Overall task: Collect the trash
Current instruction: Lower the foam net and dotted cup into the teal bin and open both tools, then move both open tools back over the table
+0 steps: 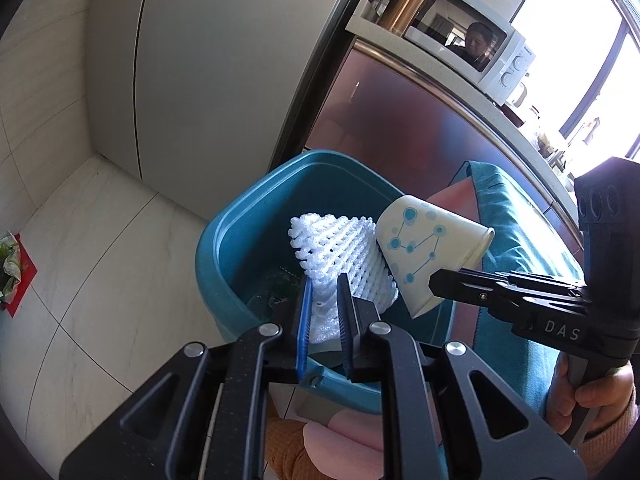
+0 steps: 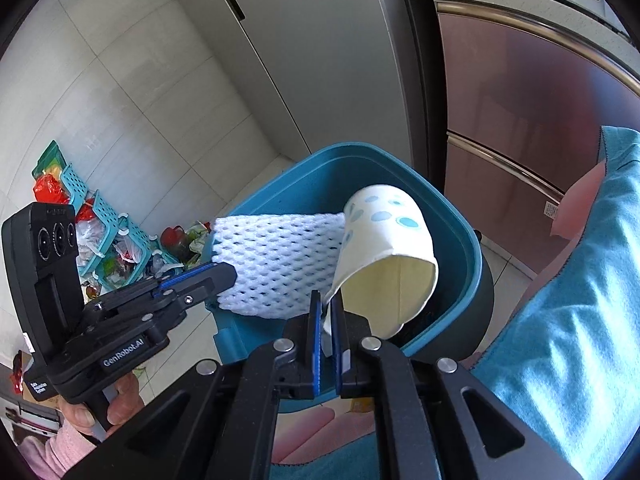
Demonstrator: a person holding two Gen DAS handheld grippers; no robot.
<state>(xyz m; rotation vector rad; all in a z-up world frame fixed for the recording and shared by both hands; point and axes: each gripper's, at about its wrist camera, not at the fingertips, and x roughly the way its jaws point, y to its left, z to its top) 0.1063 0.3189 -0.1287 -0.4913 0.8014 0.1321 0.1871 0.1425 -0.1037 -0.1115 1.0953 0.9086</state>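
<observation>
A teal bin [image 1: 224, 240] stands on the floor; it also shows in the right wrist view [image 2: 460, 216]. My left gripper [image 1: 325, 292] is shut on a white foam net [image 1: 340, 248] and holds it over the bin's mouth. The net also shows in the right wrist view [image 2: 276, 256], with the left gripper [image 2: 208, 274] at its edge. My right gripper [image 2: 326, 304] is shut on the rim of a white paper cup with blue dots [image 2: 384, 236], held tilted over the bin beside the net. The cup [image 1: 424, 244] and right gripper [image 1: 440, 276] show in the left wrist view. Dark trash lies in the bin.
A grey fridge [image 1: 200, 72] stands behind the bin, a reddish cabinet [image 1: 420, 128] with a microwave [image 1: 480, 52] to its right. A teal cloth [image 2: 568, 320] hangs at the right. Blue baskets with bags and loose trash [image 2: 104, 232] sit on the floor at the left.
</observation>
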